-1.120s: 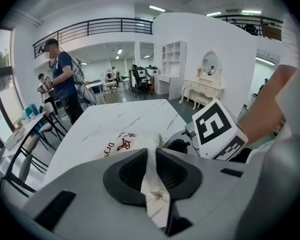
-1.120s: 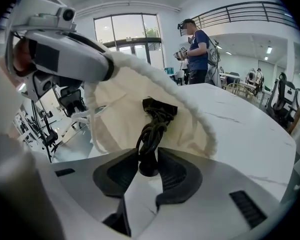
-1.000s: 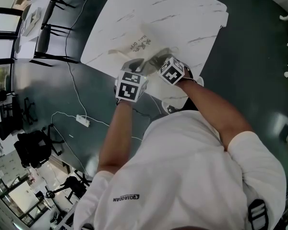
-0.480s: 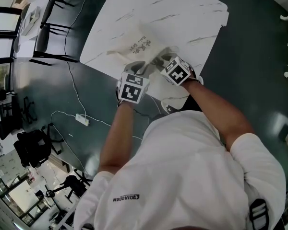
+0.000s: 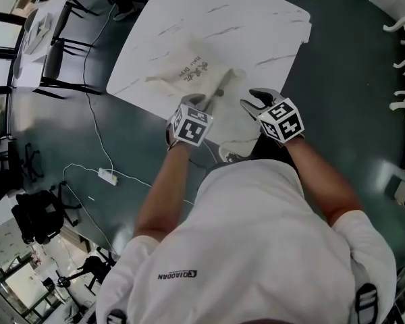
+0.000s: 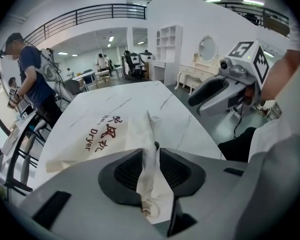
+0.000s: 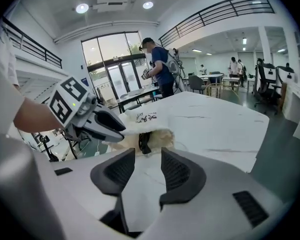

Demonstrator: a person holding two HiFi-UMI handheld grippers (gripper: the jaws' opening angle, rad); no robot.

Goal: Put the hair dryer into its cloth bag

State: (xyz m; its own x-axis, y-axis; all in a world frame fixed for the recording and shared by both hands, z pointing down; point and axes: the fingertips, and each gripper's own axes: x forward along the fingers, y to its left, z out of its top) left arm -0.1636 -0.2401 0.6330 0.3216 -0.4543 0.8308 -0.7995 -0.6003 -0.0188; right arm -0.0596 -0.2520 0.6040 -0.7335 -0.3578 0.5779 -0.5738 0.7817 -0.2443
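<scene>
Releasing cloth bag [image 6: 92,134] rim, likely because hair dryer [image 7: 143,141] sits inside, dark end at mouth: left tongs [image 6: 151,169] just opened, fabric loose between; right tongs [image 7: 147,170] at 3 o'clock, empty, apart, just narrowing.

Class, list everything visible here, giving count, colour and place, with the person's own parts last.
Marble-patterned table: one, white, centre.
Printed cloth bag: one, cream, lying on table.
Small object: one, black, at bag's mouth; unidentifiable.
Plastic power strip: one, white, on floor, left.
Bystander: one, dark blue shirt, beyond the table.
Left tongs: one, grey, bag's fold between jaws, which have just been opening.
Right tongs: one, grey, empty, beside bag; jaws have just been closing.
</scene>
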